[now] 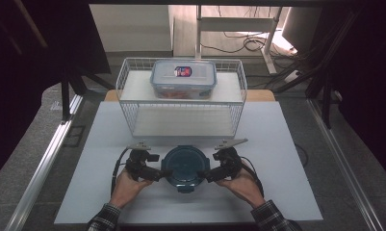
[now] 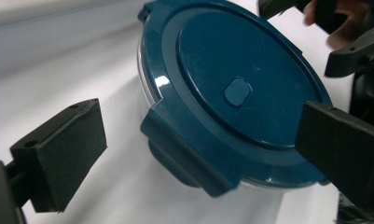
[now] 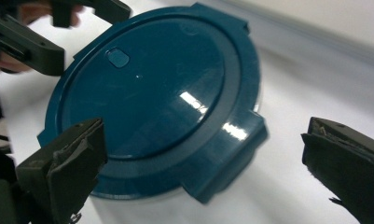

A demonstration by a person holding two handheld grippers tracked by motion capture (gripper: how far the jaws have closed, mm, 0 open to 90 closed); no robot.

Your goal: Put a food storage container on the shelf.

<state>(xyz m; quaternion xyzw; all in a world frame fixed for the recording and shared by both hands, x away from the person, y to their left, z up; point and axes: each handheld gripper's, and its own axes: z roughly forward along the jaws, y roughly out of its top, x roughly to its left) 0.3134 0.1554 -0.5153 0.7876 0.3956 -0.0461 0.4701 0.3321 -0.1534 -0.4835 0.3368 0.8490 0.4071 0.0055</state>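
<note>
Fingers wide on both the left gripper (image 1: 162, 172) and right gripper (image 1: 203, 174), flanking the round tub (image 1: 185, 167) on the bench (image 1: 277, 159); uneven closing on its latches could skid it.

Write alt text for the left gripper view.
A round container with a dark teal plastic lid sits on a white table, one lid latch between the left gripper's open black fingers. The right gripper shows at top right.
</note>
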